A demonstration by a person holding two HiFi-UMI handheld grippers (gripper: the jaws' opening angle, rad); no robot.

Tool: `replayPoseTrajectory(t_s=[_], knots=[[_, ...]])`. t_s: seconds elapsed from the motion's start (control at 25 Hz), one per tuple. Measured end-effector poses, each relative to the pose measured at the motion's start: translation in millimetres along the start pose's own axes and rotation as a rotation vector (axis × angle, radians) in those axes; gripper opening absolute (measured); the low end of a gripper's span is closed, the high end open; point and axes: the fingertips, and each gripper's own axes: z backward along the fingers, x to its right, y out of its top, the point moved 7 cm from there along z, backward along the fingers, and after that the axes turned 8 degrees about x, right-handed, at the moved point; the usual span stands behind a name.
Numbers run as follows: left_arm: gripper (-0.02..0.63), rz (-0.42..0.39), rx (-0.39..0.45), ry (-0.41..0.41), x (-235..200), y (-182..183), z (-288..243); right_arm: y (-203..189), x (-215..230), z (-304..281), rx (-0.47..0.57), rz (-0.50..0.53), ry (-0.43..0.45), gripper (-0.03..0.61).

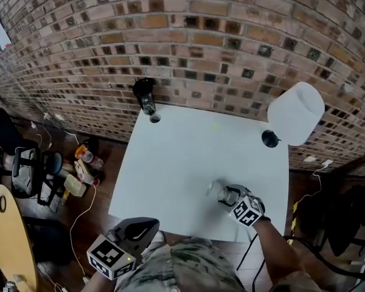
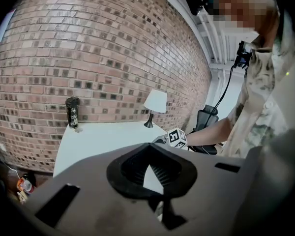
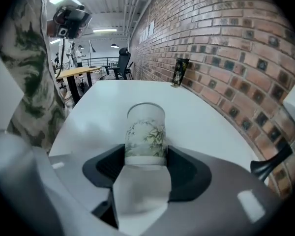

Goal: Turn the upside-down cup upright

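Standing behind the person, I see the left gripper (image 2: 148, 166) closest to me, held back off the near edge of the white table (image 1: 188, 157) at about 7 o'clock. Its black pads are drawn together at the tips with nothing between them, so it is idle. Just past the near edge, at about 5 o'clock on the tabletop, the right gripper (image 3: 145, 156) has its jaws clamped on the cup (image 3: 145, 129), one pad against each side of the wall at the end nearer the gripper. The cup is a straight-sided, frosted tumbler printed with bamboo. Its far end looks like a closed flat disc, which I take to be the base, so I judge it has not yet been righted. I cannot tell whether it rests on the table or is lifted. It looks like glass or glazed ware: stiff, fairly light, smooth enough to slip, and likely to chip if knocked. Opposite sides of the wall are the sensible hold, ideally nearer mid-height, so the cup does not swing or creep in the pads as the wrist rolls over. Farther back a white-shaded lamp (image 1: 296, 113) stands at 2 o'clock and a dark canister (image 1: 145, 95) at 11 o'clock, both well apart from the cup, against the brick wall (image 1: 219, 41).
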Motion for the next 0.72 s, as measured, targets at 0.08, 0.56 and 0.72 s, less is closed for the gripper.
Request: replayPoseTrajectory(t_s=[0.08,0.56,0.72], knots=[[0.006,-0.008,-0.007,-0.009,3,-1,-4,-4,0,-2,-0.009,0.007,-0.001,0.267],[0.006,0.001,0.006,0.010,4,-2,-7,-1,0,-4,-0.100,0.025,0.059,0.361],[0.006,0.007,0.014,0.008,0,-4,-1,30,7,-7,-0.127,0.062,0.071,0.382]])
